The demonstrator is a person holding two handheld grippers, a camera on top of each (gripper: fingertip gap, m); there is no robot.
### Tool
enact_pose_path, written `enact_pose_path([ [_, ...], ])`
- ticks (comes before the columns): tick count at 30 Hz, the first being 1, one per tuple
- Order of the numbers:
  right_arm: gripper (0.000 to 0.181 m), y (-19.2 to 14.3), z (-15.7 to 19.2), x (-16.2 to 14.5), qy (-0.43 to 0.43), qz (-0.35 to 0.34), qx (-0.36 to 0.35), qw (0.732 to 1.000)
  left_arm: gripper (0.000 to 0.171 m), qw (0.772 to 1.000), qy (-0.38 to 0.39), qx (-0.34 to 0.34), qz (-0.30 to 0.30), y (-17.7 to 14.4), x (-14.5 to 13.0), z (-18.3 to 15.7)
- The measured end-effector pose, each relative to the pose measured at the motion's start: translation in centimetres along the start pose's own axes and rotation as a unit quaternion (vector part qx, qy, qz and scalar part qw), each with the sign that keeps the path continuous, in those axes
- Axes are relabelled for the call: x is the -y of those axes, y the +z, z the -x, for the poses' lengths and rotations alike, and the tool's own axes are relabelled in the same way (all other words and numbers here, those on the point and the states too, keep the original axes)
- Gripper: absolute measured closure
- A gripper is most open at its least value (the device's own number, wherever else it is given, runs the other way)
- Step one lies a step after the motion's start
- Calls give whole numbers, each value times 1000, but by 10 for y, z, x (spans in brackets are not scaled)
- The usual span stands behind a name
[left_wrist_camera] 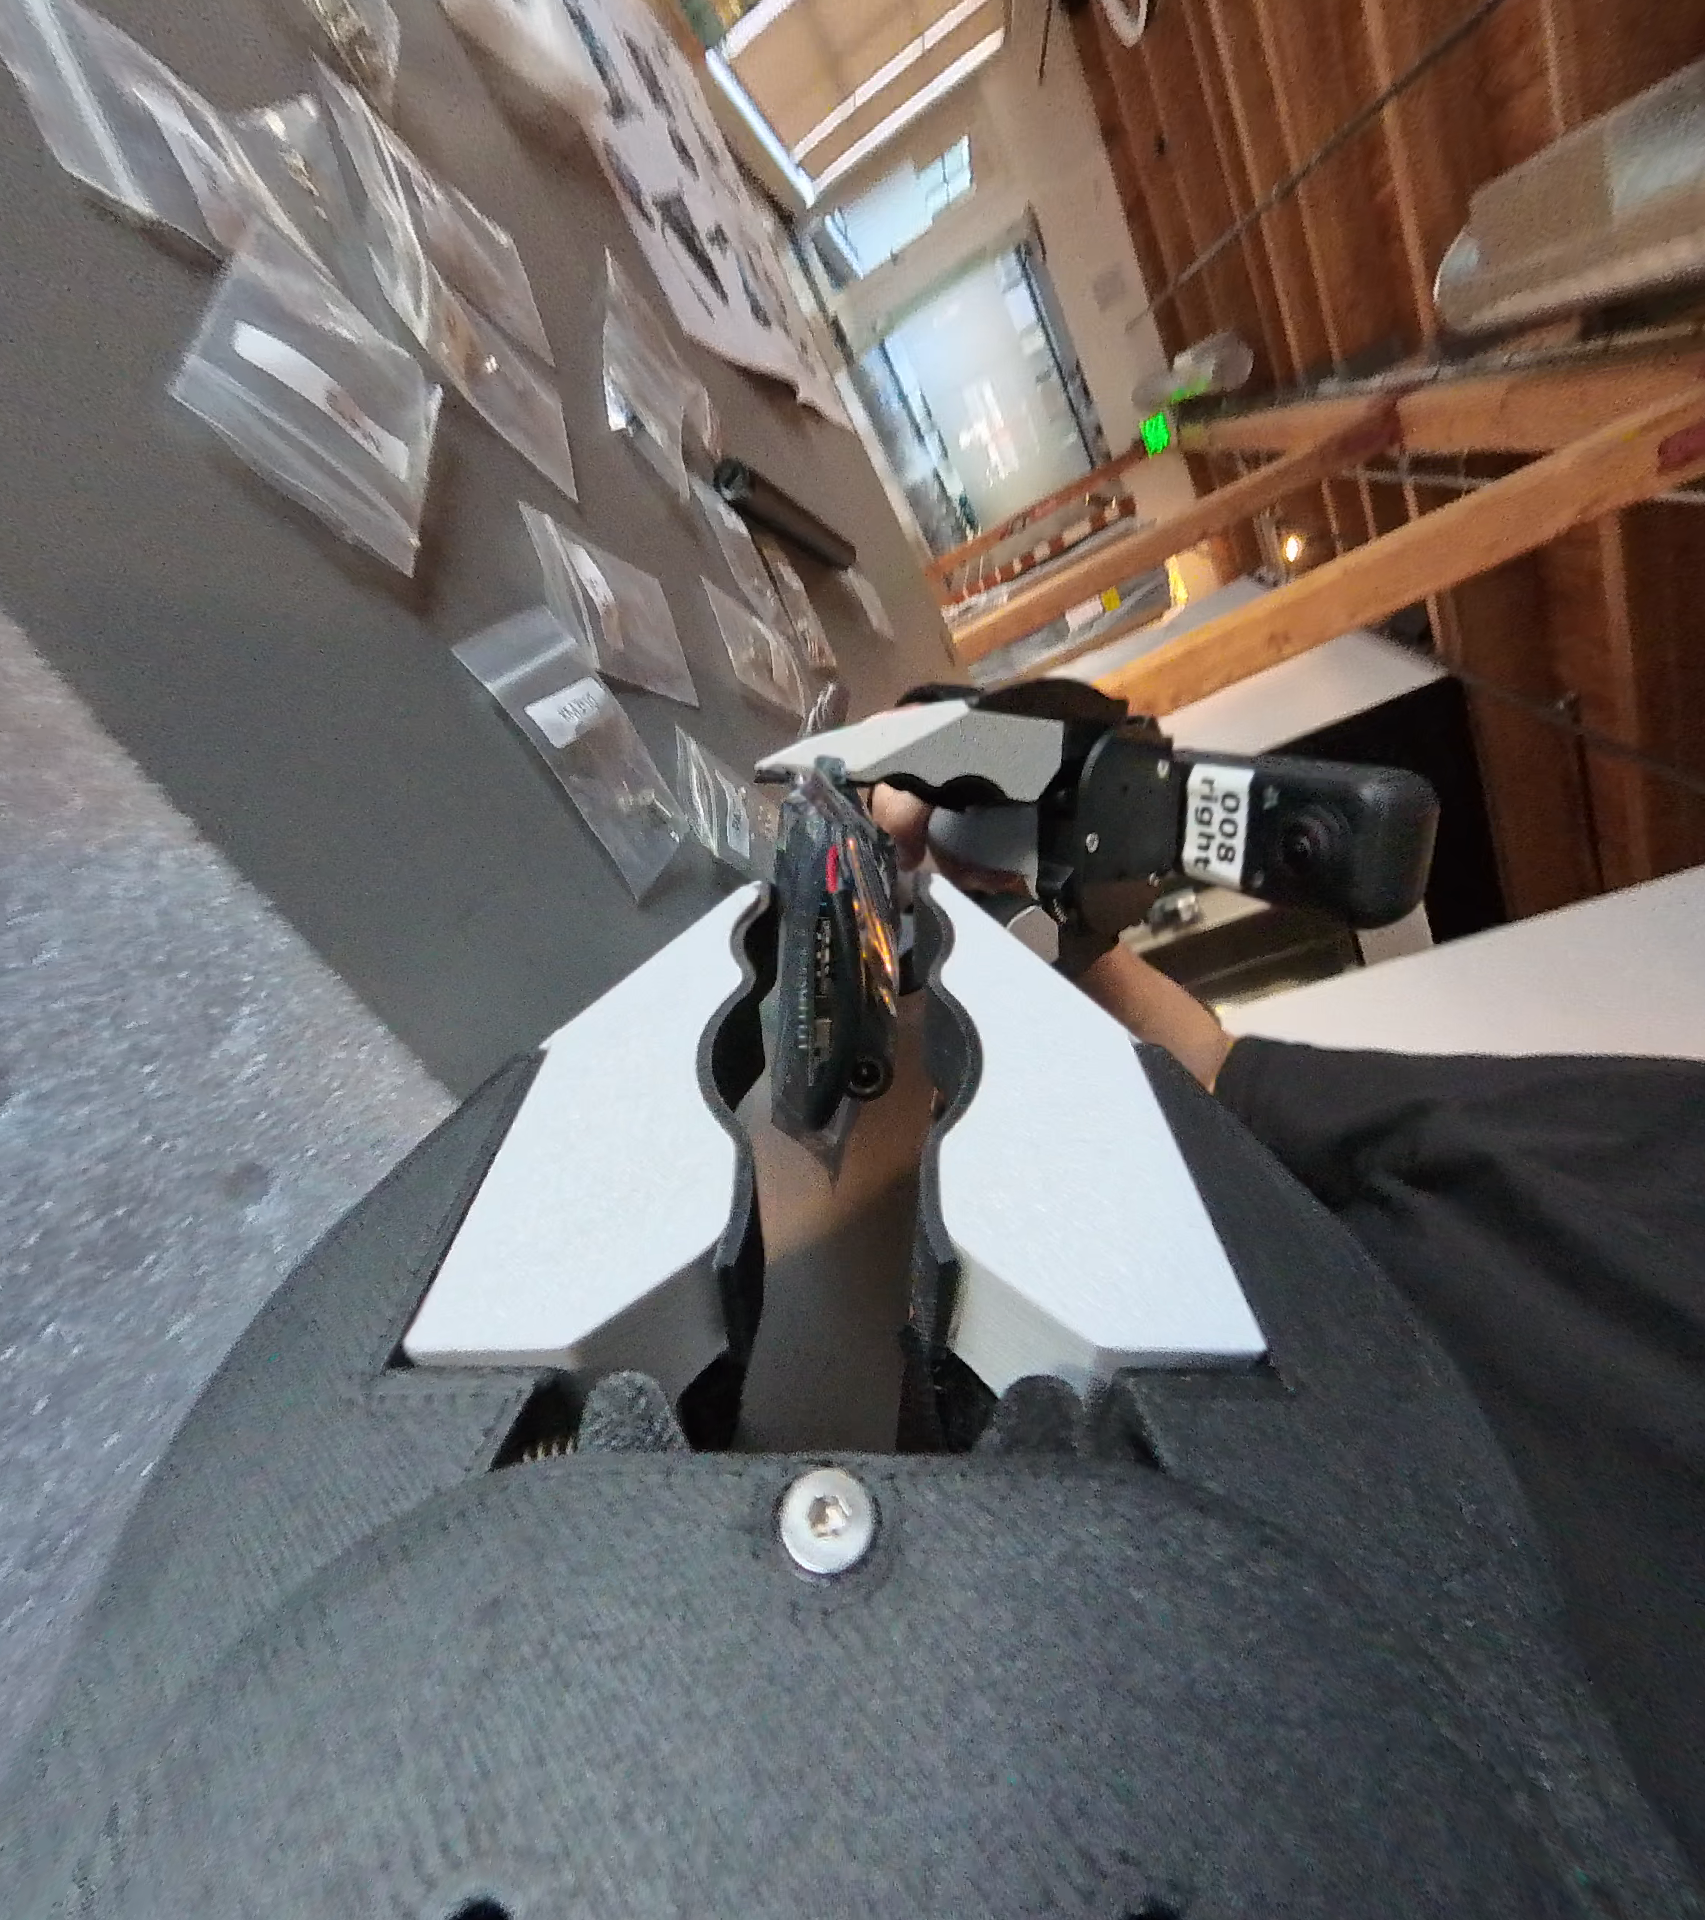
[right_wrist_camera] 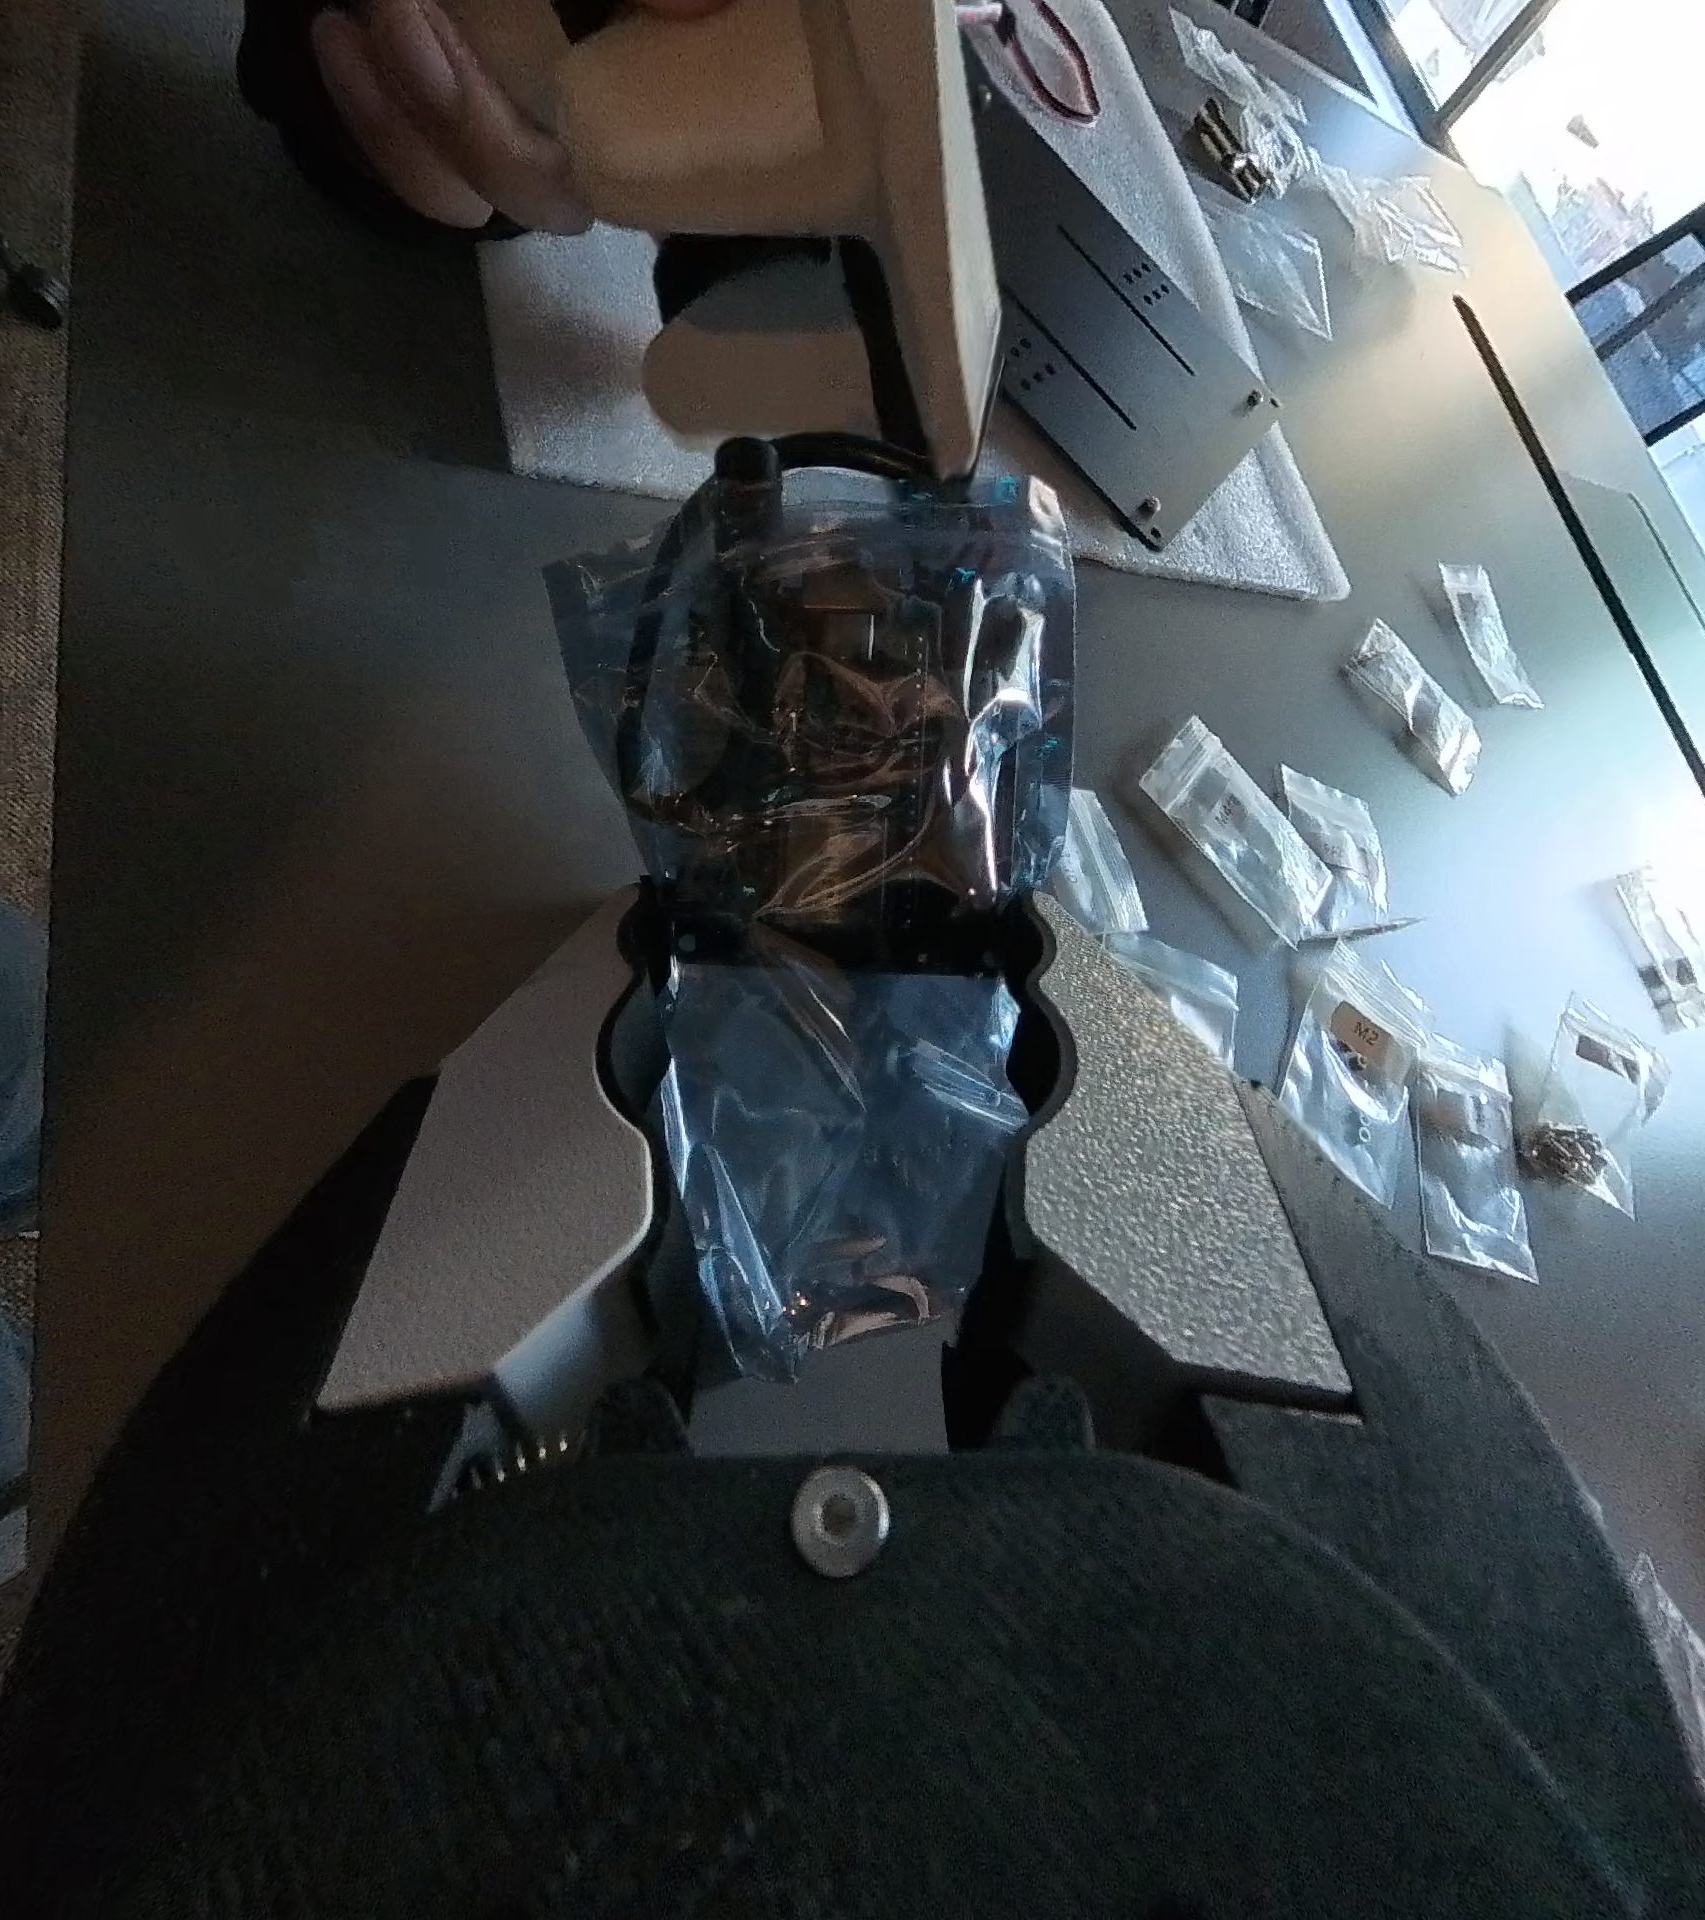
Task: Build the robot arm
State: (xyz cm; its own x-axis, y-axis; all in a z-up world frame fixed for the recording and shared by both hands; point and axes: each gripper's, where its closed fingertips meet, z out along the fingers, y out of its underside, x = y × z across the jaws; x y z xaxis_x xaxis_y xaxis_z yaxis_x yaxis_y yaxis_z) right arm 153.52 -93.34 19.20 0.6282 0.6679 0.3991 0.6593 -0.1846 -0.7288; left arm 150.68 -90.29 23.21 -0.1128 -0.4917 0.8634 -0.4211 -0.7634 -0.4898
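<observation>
A bluish see-through anti-static bag (right_wrist_camera: 827,727) with a dark circuit board inside is held in the air between both grippers, above a grey table (right_wrist_camera: 308,727). My right gripper (right_wrist_camera: 837,935) clamps it across its width, with the bag's loose end hanging back between the fingers. In the left wrist view the bag (left_wrist_camera: 832,987) stands edge-on between the narrow jaws of my left gripper (left_wrist_camera: 848,904), a black round socket at its near end. The right gripper (left_wrist_camera: 806,774) reaches in from the right to the bag's far top. The left gripper (right_wrist_camera: 962,457) meets the bag's far edge from above.
Several small clear zip bags (right_wrist_camera: 1232,821) of hardware lie spread on the table, also in the left wrist view (left_wrist_camera: 308,405). A grey metal box (right_wrist_camera: 1139,312) sits on a white foam pad (right_wrist_camera: 1232,530). A person's hand (right_wrist_camera: 443,125) holds the left gripper. A black chair (right_wrist_camera: 1679,281) stands by the window. My hands' fingertips stand some 7 cm from each other.
</observation>
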Motion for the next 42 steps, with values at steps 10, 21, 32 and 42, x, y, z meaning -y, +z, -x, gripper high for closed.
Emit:
enact_pose_path([
  [10, 117, 3, 3, 5, -32, -1, 14, 999, 158, 999, 21, 15, 39, 14, -8, 2],
  [21, 117, 6, 3, 9, -77, 15, 31, 996, 158, 999, 20, 14, 48, 14, -11, 2],
  [32, 87, 10, -14, 3, 26, 7, 9, 1000, 158, 1000, -2, 18, 24, 10, -5, 7],
  [42, 107, -43, -53, -7, 473, -151, 35, 867, 158, 999, 6, -17, -46, -1, 11, -5],
])
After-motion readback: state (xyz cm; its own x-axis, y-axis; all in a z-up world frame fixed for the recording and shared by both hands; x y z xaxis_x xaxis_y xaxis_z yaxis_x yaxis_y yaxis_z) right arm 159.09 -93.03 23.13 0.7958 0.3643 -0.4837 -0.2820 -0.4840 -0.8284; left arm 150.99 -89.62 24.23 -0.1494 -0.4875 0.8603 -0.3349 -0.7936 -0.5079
